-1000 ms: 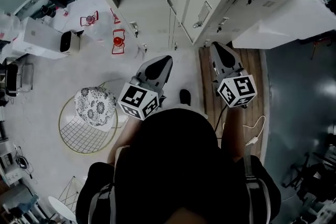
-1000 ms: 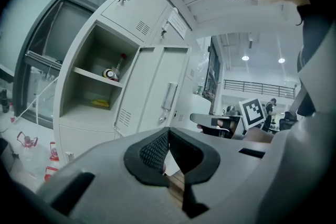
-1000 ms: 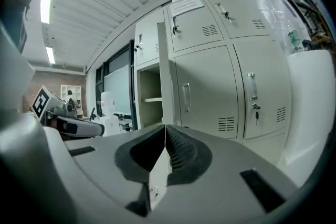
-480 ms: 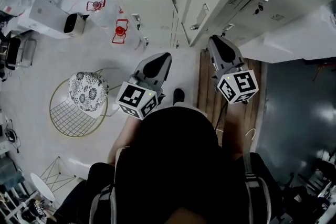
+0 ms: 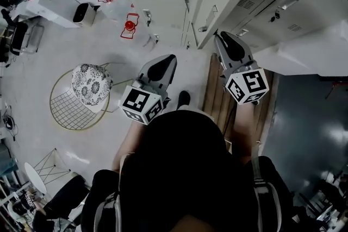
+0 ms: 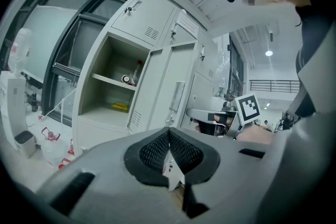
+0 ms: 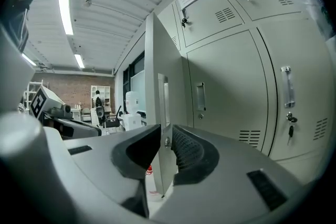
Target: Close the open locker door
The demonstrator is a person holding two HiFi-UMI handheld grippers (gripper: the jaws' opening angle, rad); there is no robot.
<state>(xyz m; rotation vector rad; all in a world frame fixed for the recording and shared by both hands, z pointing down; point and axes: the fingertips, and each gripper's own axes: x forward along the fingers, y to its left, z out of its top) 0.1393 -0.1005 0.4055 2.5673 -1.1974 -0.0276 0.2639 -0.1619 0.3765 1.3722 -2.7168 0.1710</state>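
Just ahead of the grey right gripper, the tall pale-grey metal locker door stood ajar, edge-on, long axis upright. The jaws had just been opening and stood apart, door edge showing in the gap, unpressed. The left gripper, pinched together and empty, sat farther from the door, so the right hand was nearer

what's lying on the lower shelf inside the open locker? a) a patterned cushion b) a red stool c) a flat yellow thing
c: the left gripper view shows a flat yellow thing on the lower shelf of the open locker, below the shelf with a bottle.
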